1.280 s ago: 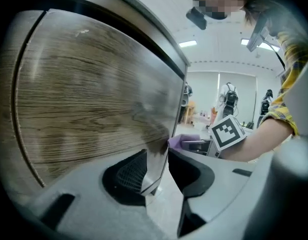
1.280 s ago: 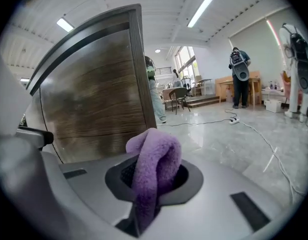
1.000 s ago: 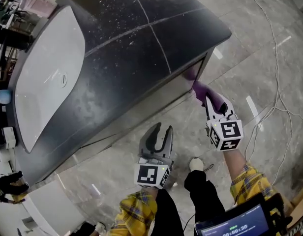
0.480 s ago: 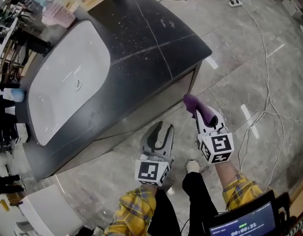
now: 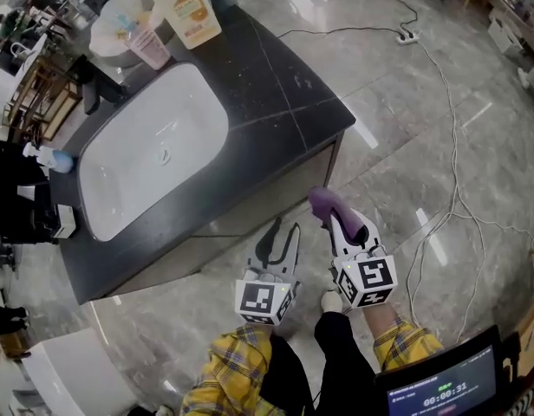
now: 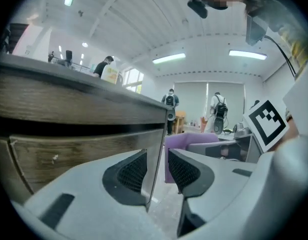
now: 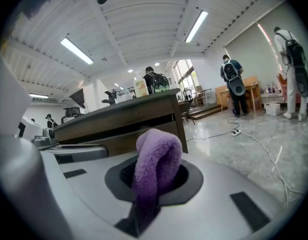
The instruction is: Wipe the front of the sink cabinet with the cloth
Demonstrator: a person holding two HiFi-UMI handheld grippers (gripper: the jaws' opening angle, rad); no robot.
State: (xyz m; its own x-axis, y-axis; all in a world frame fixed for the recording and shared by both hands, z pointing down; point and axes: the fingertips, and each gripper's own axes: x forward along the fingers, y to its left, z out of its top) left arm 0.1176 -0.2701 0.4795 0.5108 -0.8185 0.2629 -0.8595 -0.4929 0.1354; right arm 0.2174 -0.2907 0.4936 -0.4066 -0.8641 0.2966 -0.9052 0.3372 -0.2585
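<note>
1. Bulging from between closed jaws, the purple cloth (image 7: 156, 169) is pinched in a folded wad by the right gripper (image 5: 336, 219). It hangs in the air, clear of any surface.
2. Sink cabinet front (image 5: 250, 215): lies ahead and to the left of the cloth, near but not touching it. The cloth sits just off the front's right-hand corner edge.
3. Long axis of the front: runs from that corner away to the person's left, under the dark countertop (image 5: 276, 85). A wipe would likely travel leftward along it.
4. Right gripper pose: held low in front of the person, jaws pointing forward at the corner. It is the nearer of the two to that corner.
5. Left gripper (image 5: 282, 237): jaws a narrow gap apart, holding nothing. It is level beside the right one and faces the front panel.
6. White basin (image 5: 154, 163): set in the countertop, well apart from both grippers.
</note>
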